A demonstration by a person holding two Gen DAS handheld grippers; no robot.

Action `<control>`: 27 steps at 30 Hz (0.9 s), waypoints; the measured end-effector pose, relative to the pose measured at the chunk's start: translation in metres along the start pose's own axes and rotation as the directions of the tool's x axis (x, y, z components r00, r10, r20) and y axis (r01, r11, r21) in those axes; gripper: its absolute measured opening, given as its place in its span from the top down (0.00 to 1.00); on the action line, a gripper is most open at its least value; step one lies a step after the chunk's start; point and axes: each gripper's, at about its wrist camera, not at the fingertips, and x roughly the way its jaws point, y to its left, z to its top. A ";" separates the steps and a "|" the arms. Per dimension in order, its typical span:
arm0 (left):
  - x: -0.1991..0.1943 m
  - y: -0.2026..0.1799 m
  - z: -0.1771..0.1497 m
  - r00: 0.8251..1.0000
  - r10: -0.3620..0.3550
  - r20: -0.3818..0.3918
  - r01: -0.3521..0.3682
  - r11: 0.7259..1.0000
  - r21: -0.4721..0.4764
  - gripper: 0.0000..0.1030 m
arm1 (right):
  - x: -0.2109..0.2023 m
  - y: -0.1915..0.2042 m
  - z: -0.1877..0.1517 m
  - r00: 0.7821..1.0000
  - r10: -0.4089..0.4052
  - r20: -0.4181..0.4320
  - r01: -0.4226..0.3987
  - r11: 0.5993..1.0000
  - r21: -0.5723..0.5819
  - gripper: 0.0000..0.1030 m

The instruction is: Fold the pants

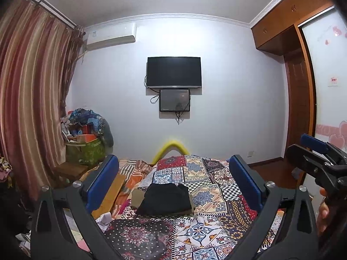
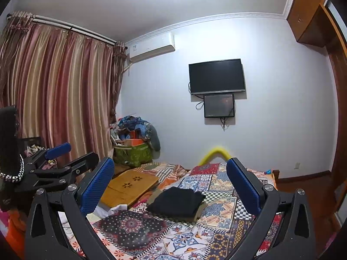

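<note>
Black pants (image 1: pixel 166 200) lie folded in a compact stack on the patterned bedspread (image 1: pixel 216 186), on top of a tan folded piece. In the right wrist view the same black pants (image 2: pixel 176 201) sit mid-bed. My left gripper (image 1: pixel 173 184) is held above the near part of the bed, open, blue pads wide apart, nothing between them. My right gripper (image 2: pixel 170 185) is likewise open and empty, raised short of the stack. Each gripper appears at the edge of the other's view: the right gripper (image 1: pixel 314 151) and the left gripper (image 2: pixel 58 153).
A wooden lap tray (image 2: pixel 130 186) lies on the bed's left side with white cloth (image 2: pixel 112 210) near it. A cluttered green box (image 2: pixel 134 153) stands by the curtain (image 2: pixel 54 91). A wardrobe (image 1: pixel 303 86) lines the right wall. A yellow foam piece (image 1: pixel 171 147) marks the bed's far end.
</note>
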 end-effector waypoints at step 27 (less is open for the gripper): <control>0.006 0.004 -0.006 0.998 -0.042 -0.036 0.042 0.999 -0.009 0.00 | -0.001 -0.004 0.005 1.000 -0.010 -0.006 0.010 1.000 0.017 0.00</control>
